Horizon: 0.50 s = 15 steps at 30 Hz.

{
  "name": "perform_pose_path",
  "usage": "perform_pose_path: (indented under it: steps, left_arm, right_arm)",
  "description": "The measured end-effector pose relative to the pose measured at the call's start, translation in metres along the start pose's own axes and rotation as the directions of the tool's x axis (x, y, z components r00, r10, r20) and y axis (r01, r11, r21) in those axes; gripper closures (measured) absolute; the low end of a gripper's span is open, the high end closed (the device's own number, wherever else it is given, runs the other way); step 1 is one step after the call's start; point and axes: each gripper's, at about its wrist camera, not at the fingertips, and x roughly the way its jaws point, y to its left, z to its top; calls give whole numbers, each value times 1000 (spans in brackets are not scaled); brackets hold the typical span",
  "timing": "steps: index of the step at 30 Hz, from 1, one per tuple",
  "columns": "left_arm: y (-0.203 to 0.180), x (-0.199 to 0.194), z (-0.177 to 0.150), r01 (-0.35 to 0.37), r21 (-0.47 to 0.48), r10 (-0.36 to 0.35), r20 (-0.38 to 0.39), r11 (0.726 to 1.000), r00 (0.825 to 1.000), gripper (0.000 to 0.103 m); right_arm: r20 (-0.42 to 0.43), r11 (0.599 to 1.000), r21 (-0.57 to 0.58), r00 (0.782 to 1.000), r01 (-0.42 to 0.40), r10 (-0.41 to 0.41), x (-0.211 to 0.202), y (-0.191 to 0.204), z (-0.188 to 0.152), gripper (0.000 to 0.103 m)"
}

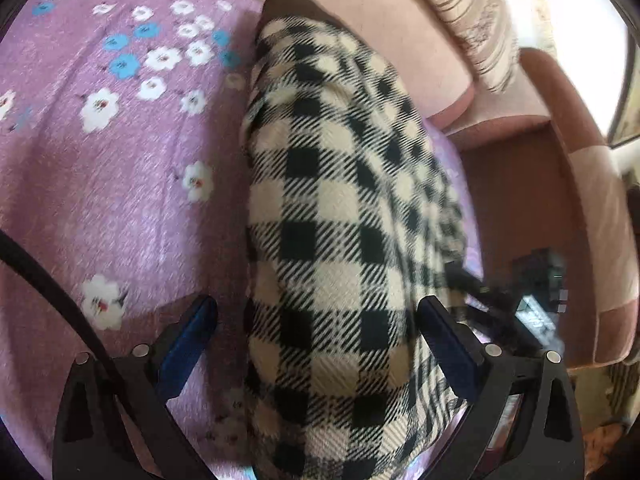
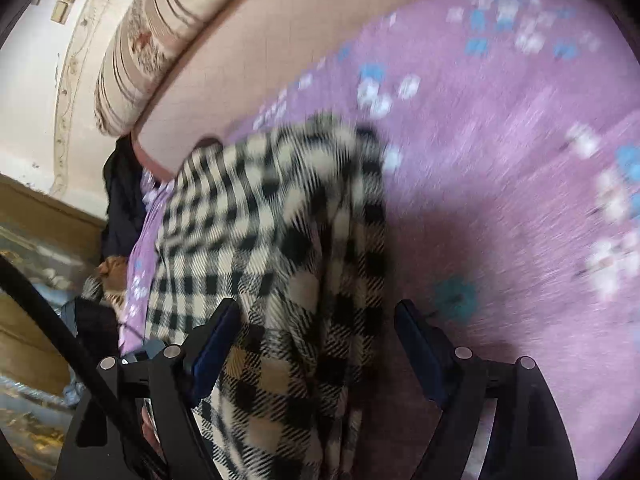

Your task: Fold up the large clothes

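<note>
A black-and-cream checked garment (image 1: 340,216) lies in a long folded band on a purple flowered bed cover (image 1: 120,168). My left gripper (image 1: 316,316) is open, its blue-padded fingers (image 1: 192,332) standing either side of the garment's near end. In the right wrist view the same garment (image 2: 272,216) lies bunched near the bed's left edge. My right gripper (image 2: 316,320) is open, with the cloth between its fingers (image 2: 216,332) and draping under them. The right view is blurred by motion.
A pink padded headboard (image 1: 400,32) and a striped cushion (image 1: 472,12) lie beyond the garment. A brown-pink armchair (image 1: 592,184) stands right of the bed. Dark clothing (image 2: 120,200) and clutter (image 2: 48,272) lie off the bed's left edge. A black cable (image 1: 52,292) crosses the left.
</note>
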Motion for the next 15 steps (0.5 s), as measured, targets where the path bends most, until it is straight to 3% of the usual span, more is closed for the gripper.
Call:
perform_pose_path:
  steps: [2, 3, 5, 7, 10, 15]
  left_arm:
    - [-5, 6, 1, -12, 31, 12, -8, 999, 1000, 3]
    - [-8, 8, 2, -16, 47, 16, -7, 999, 1000, 3]
    - [-19, 14, 3, 4, 83, -3, -19, 997, 1000, 20]
    - [-32, 15, 3, -30, 123, 32, -15, 992, 999, 36]
    - [-49, -5, -4, -50, 194, 47, 21, 980, 999, 61]
    - [-59, -68, -26, -11, 222, -2, 56, 975, 998, 61]
  right_arm:
    - [24, 999, -49, 1000, -2, 3, 5, 9, -2, 24]
    - [7, 998, -67, 1000, -12, 12, 7, 12, -2, 44]
    - [5, 994, -107, 1000, -1, 2, 13, 27, -3, 58]
    - [26, 987, -162, 1000, 22, -18, 11, 45, -5, 72]
    - [48, 980, -198, 999, -5, 15, -8, 69, -12, 76]
    - [52, 967, -243, 994, -77, 92, -40, 110, -40, 77]
